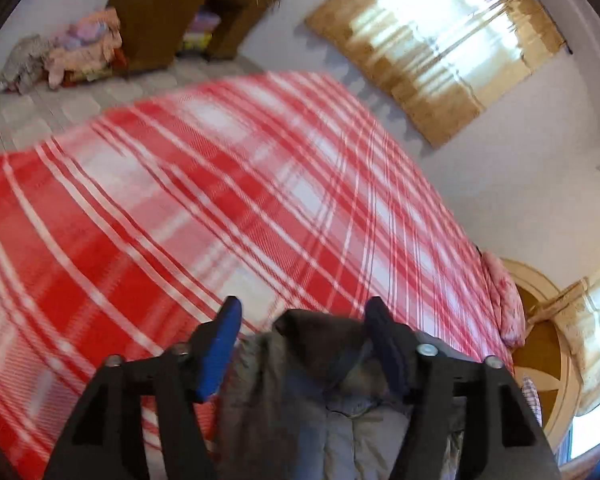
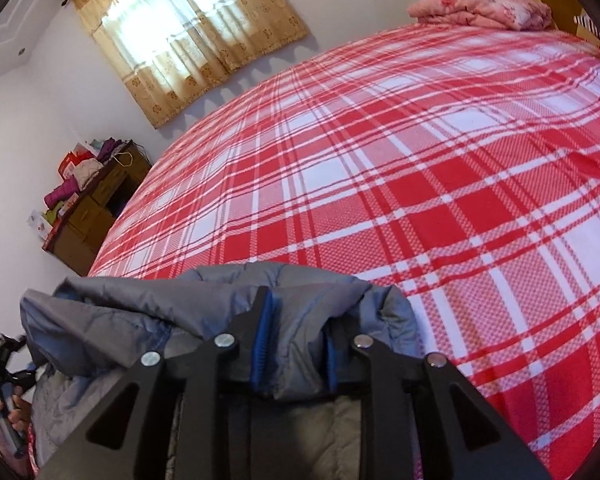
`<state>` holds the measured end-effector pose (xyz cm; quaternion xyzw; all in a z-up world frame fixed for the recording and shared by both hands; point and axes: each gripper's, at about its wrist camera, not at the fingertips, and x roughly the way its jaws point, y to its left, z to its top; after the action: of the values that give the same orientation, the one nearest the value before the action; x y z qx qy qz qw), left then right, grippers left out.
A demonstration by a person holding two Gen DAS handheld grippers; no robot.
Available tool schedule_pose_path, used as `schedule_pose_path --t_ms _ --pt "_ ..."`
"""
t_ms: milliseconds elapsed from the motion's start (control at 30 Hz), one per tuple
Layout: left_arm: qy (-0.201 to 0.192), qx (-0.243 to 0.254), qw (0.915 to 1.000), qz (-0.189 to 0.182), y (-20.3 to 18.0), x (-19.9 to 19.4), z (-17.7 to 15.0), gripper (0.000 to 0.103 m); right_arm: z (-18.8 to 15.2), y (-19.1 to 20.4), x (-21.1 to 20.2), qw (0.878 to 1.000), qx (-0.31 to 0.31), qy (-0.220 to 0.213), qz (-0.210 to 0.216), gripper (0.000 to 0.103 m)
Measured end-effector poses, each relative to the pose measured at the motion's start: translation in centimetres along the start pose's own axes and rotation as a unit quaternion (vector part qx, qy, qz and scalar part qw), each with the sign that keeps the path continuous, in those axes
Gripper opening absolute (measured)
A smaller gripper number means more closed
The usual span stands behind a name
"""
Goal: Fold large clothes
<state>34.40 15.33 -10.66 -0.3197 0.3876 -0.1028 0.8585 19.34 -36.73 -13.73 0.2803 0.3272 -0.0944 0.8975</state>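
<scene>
Pinching grey jacket (image 2: 204,312), right hand-held gripper (image 2: 296,344) over bed (image 2: 420,168)

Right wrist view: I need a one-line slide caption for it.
Right gripper shut on a fold of the grey padded jacket, held over the red plaid bedspread.

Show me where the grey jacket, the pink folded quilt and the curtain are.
grey jacket (image 2: 204,304), right wrist view, on its bunched upper fold.
pink folded quilt (image 2: 484,6), right wrist view, on its top.
curtain (image 2: 188,36), right wrist view, on its middle.
</scene>
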Motion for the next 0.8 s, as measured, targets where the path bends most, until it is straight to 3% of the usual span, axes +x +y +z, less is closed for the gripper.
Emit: schedule_pose_path --t_ms 67,133,200,267,333,367,400,500,667,800 --pt "-0.005 -0.001 1.0 0.007 0.0 -1.1 0.3 0.067 0.2 0.3 -0.7 1.0 -0.006 -0.002 0.0 0.033" --pt "-0.002 0.028 0.9994 0.018 -1.1 -1.9 0.0 0.067 0.5 0.5 -1.8 1.0 -0.009 -0.009 0.008 0.044" --pt "0.003 0.07 0.9972 0.029 -2.8 -2.4 -0.8 0.067 1.0 0.8 -3.4 0.999 -0.012 -0.028 0.011 0.085" --pt "0.011 0.102 0.9945 0.019 -4.5 -2.7 -2.1 0.067 1.4 1.4 -5.9 0.998 -0.026 -0.06 0.006 0.099" --pt "0.02 0.126 0.9918 0.01 -5.9 -2.7 -3.4 0.067 2.0 2.2 -8.3 0.996 -0.044 -0.079 -0.002 0.097" --pt "0.024 0.14 0.9898 0.009 -6.9 -2.6 -4.2 0.067 2.1 2.6 -9.1 0.995 -0.052 -0.084 -0.008 0.085" --pt "0.028 0.153 0.9878 0.008 -7.6 -2.5 -4.9 0.067 2.1 3.3 -9.8 0.994 -0.066 -0.087 -0.015 0.064" --pt "0.032 0.211 0.9767 0.02 -10.8 -1.6 -7.5 0.067 1.5 6.2 -10.0 0.992 -0.113 -0.057 -0.005 0.039" --pt "0.046 0.268 0.9613 0.043 -15.5 1.5 -10.0 0.067 0.1 12.3 -7.4 0.987 -0.154 -0.033 0.043 0.039" --pt "0.064 0.283 0.9554 0.057 -17.7 5.0 -10.8 0.067 -0.5 16.3 -1.2 0.986 -0.159 0.007 0.046 0.037"
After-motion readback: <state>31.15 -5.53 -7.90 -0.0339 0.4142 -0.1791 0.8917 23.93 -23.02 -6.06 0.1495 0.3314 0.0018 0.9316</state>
